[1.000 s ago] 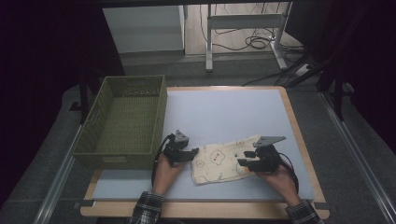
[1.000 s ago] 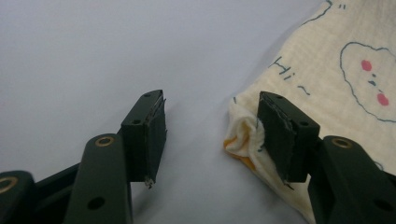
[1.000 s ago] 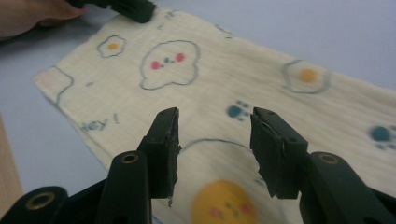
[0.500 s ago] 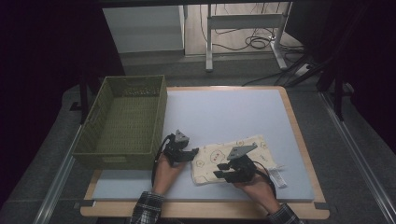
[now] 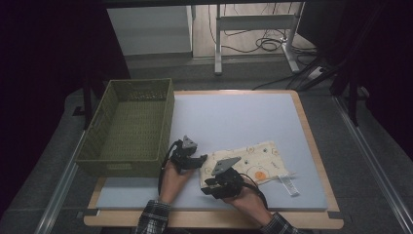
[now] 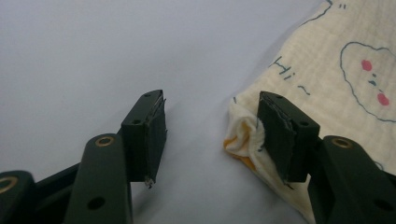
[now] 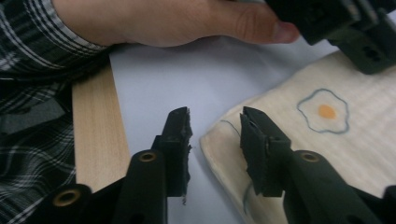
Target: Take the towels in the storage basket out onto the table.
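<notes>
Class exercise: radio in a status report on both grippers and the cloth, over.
Left gripper open at cloth corner, one jaw touching the fold. Right gripper open astride near cloth edge, jaws just opening slightly. Green basket stands clear at left.

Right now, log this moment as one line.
left gripper: open, at cloth corner | right gripper: open, jaws just opening at cloth edge | basket: left

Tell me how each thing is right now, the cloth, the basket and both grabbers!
Printed cloth: folded, lying flat on the table.
Green basket: upright, empty.
Left gripper: open, one jaw against the cloth's bunched corner.
Right gripper: open, jaws astride the cloth's edge.
</notes>
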Available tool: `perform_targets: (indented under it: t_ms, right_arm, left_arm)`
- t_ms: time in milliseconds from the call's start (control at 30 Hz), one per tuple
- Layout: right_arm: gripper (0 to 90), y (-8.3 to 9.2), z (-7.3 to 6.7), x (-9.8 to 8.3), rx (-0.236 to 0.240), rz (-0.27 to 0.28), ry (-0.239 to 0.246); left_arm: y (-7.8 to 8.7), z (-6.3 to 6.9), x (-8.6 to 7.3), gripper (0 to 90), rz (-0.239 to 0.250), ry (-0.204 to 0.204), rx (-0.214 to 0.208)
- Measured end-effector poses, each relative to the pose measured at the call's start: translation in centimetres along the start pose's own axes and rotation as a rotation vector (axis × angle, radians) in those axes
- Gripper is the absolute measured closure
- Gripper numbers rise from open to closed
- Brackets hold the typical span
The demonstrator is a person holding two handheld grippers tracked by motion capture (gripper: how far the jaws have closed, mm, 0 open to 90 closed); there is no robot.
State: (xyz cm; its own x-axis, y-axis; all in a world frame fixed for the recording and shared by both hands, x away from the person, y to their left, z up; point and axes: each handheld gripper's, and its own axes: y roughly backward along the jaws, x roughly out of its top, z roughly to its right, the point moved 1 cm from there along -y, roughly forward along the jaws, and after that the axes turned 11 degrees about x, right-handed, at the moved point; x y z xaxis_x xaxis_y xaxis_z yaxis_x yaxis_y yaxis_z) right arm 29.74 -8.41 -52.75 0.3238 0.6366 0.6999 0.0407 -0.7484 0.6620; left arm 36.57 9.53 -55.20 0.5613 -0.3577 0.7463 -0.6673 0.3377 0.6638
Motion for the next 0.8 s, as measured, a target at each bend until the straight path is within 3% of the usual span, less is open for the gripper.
perform_targets:
  t_ms: [67,167,300,467,667,733,800]
  right_arm:
    - [59.5,-0.5,-0.1,0.0,-0.014,-0.015,0.014]
    - [58.3,-1.3,-0.4,-0.3,-0.088,-0.049,0.062]
    - [64.6,-1.5,-0.9,-0.5,-0.143,-0.050,0.103]
    - [81.7,-1.6,-1.0,-0.5,-0.149,-0.045,0.086]
    - [84.1,-1.4,-0.5,-0.4,-0.127,-0.034,0.047]
    - [84.1,-1.4,-0.4,-0.4,-0.122,-0.033,0.044]
    - [84.2,-1.3,-0.3,-0.4,-0.115,-0.029,0.037]
  left_arm:
    - [0.0,0.0,0.0,42.9,0.000,0.000,-0.001]
    - [0.0,0.0,0.0,42.9,0.000,0.000,0.000]
    - [0.0,0.0,0.0,43.0,-0.001,0.000,0.000]
    - [0.0,0.0,0.0,43.0,-0.001,0.001,-0.001]
    - [0.0,0.1,0.0,44.4,-0.003,-0.007,0.012]
    - [0.1,0.3,0.0,49.2,-0.001,-0.006,0.004]
    - [0.3,0.7,0.0,61.9,-0.002,-0.006,-0.021]
